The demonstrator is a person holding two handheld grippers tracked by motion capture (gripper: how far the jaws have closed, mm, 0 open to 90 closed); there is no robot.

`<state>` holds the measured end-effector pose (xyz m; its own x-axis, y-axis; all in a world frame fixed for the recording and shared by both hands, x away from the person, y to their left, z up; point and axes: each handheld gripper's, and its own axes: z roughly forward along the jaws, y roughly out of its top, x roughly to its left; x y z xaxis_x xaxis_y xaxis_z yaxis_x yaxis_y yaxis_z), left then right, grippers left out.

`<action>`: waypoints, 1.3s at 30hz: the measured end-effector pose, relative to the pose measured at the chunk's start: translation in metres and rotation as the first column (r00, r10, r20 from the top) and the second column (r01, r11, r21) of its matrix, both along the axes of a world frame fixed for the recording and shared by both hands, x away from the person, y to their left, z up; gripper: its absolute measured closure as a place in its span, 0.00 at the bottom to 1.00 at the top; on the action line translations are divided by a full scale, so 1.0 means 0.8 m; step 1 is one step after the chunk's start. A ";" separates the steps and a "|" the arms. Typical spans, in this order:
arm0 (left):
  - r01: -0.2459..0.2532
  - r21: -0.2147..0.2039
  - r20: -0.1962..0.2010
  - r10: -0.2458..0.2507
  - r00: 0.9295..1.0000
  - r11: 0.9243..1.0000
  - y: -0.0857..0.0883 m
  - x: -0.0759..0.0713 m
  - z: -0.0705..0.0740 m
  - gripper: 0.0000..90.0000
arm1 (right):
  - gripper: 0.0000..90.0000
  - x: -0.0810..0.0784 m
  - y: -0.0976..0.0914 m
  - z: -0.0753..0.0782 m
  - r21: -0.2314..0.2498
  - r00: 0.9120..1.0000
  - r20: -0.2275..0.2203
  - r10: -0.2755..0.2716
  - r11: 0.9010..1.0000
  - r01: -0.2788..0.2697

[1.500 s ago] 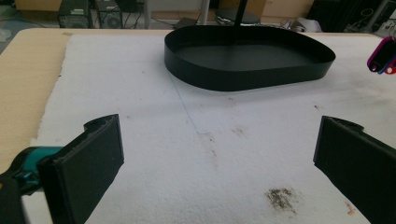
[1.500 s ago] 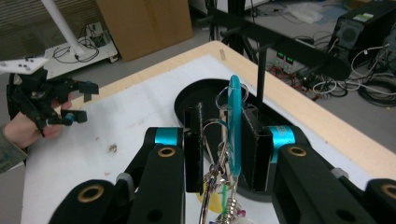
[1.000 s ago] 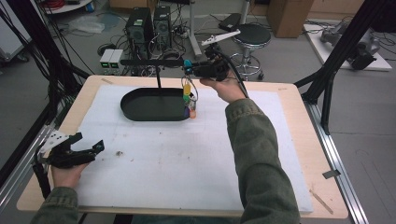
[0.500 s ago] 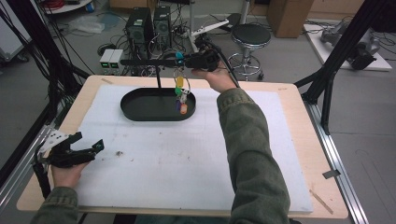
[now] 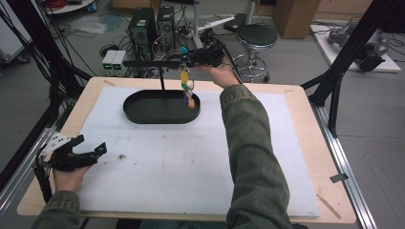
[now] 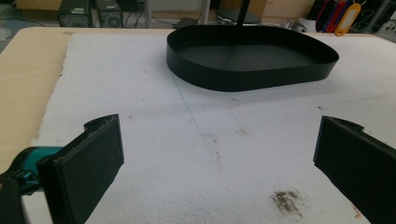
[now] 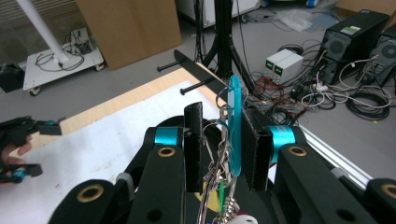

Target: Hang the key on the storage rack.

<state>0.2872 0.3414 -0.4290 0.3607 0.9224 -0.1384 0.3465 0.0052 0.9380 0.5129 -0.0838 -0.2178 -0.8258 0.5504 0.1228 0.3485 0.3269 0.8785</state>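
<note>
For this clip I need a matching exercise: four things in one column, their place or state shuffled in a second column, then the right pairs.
Things:
1. left gripper
2. right gripper
3. bunch of key tags
4. black oval tray

Place or state:
A. hanging in the air above the tray's right end
B. lying on the white mat, nothing in it
C. jaws wide apart, low over the mat
D. clamped on a blue tag

Pairs: 1-C, 2-D, 3-A, 4-B

No readable text, labels, brands, numbers or signs anywhere. Small sticker on the black computer tower point(image 7: 356, 31) on the far floor is too blurred to read; the two small grey boxes with green displays point(image 7: 283, 64) beside it show no legible digits.
</note>
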 end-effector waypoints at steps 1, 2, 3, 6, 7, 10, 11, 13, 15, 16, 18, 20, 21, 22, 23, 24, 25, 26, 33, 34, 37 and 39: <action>-0.001 0.000 -0.001 0.001 1.000 1.000 0.000 0.000 0.000 0.02 | 0.82 0.003 -0.001 0.000 0.002 1.000 -0.002 -0.007 1.000 0.007; -0.001 0.000 -0.001 0.001 1.000 1.000 0.000 0.000 0.000 0.02 | 0.82 0.006 -0.002 -0.001 0.001 1.000 -0.003 -0.014 1.000 0.014; -0.001 0.002 -0.003 0.001 1.000 1.000 0.000 -0.001 0.000 0.02 | 0.82 0.009 -0.002 0.000 -0.001 1.000 -0.005 -0.024 1.000 0.024; -0.001 0.007 -0.004 0.001 1.000 1.000 0.001 -0.001 0.000 0.02 | 0.82 0.016 -0.002 0.000 -0.002 0.999 -0.010 -0.038 0.999 0.038; -0.002 0.007 -0.004 0.002 1.000 1.000 0.001 -0.002 0.000 0.02 | 0.82 0.018 -0.001 -0.001 -0.004 0.999 -0.014 -0.036 0.999 0.036; -0.006 0.003 -0.004 0.006 1.000 1.000 0.003 -0.003 0.000 0.02 | 0.82 0.021 0.006 -0.003 -0.026 1.000 -0.009 -0.025 0.999 0.024; -0.007 0.003 -0.004 0.007 1.000 1.000 0.003 -0.003 0.000 0.02 | 0.82 0.022 0.007 -0.005 -0.028 1.000 -0.009 -0.024 0.999 0.024; -0.005 0.003 -0.004 0.005 1.000 1.000 0.003 -0.003 0.000 0.02 | 0.82 0.026 0.009 -0.009 -0.030 0.999 -0.014 -0.031 0.999 0.030; -0.006 0.000 -0.003 0.006 1.000 1.000 0.003 -0.003 0.000 0.02 | 0.82 0.031 0.008 -0.014 -0.036 0.999 -0.022 -0.047 0.998 0.046; -0.006 0.000 -0.004 0.006 1.000 1.000 0.003 -0.003 0.000 0.02 | 0.82 0.034 0.007 -0.016 -0.038 0.998 -0.023 -0.053 0.998 0.053; -0.009 -0.002 -0.003 0.009 1.000 1.000 0.004 -0.003 0.000 0.02 | 0.82 0.040 0.005 -0.021 -0.036 0.996 -0.034 -0.083 0.996 0.081; -0.010 -0.003 -0.004 0.010 1.000 1.000 0.004 -0.004 0.000 0.02 | 0.82 0.044 0.004 -0.023 -0.028 0.995 -0.033 -0.094 0.995 0.094; -0.010 -0.004 -0.004 0.010 1.000 1.000 0.004 -0.004 0.000 0.02 | 0.82 0.045 0.004 -0.025 -0.026 0.994 -0.035 -0.102 0.995 0.101; -0.010 -0.003 -0.004 0.010 1.000 1.000 0.004 -0.004 0.000 0.02 | 0.82 0.046 0.004 -0.026 -0.033 0.993 -0.033 -0.111 0.993 0.110; -0.010 -0.003 -0.004 0.010 1.000 1.000 0.004 -0.004 0.000 0.02 | 0.82 0.048 0.004 -0.027 -0.038 0.992 -0.031 -0.122 0.992 0.121; -0.011 -0.004 -0.003 0.011 1.000 1.000 0.004 -0.004 0.000 0.02 | 0.82 0.050 0.003 -0.029 -0.048 0.990 -0.032 -0.136 0.990 0.134; -0.009 -0.001 -0.003 0.009 1.000 1.000 0.004 -0.004 0.000 0.02 | 0.82 0.052 0.001 -0.030 -0.054 0.988 -0.033 -0.150 0.987 0.148; -0.009 -0.001 -0.003 0.009 1.000 1.000 0.004 -0.004 0.000 0.02 | 0.82 0.053 0.000 -0.032 -0.058 0.986 -0.035 -0.163 0.985 0.160; -0.010 -0.002 -0.004 0.010 1.000 1.000 0.005 -0.004 0.000 0.02 | 0.82 0.058 -0.005 -0.036 -0.085 0.974 -0.026 -0.225 0.971 0.222; -0.010 -0.002 -0.004 0.010 1.000 1.000 0.005 -0.004 0.000 0.02 | 0.82 0.058 -0.003 -0.036 -0.085 0.972 -0.028 -0.232 0.970 0.229; -0.010 0.000 -0.004 0.010 1.000 1.000 0.005 -0.004 0.000 0.02 | 0.82 0.057 0.001 -0.039 -0.056 0.975 -0.032 -0.220 0.974 0.218; -0.009 0.002 -0.006 0.009 1.000 1.000 0.005 -0.005 0.000 0.02 | 0.82 0.056 0.006 -0.042 -0.054 0.977 -0.034 -0.211 0.976 0.209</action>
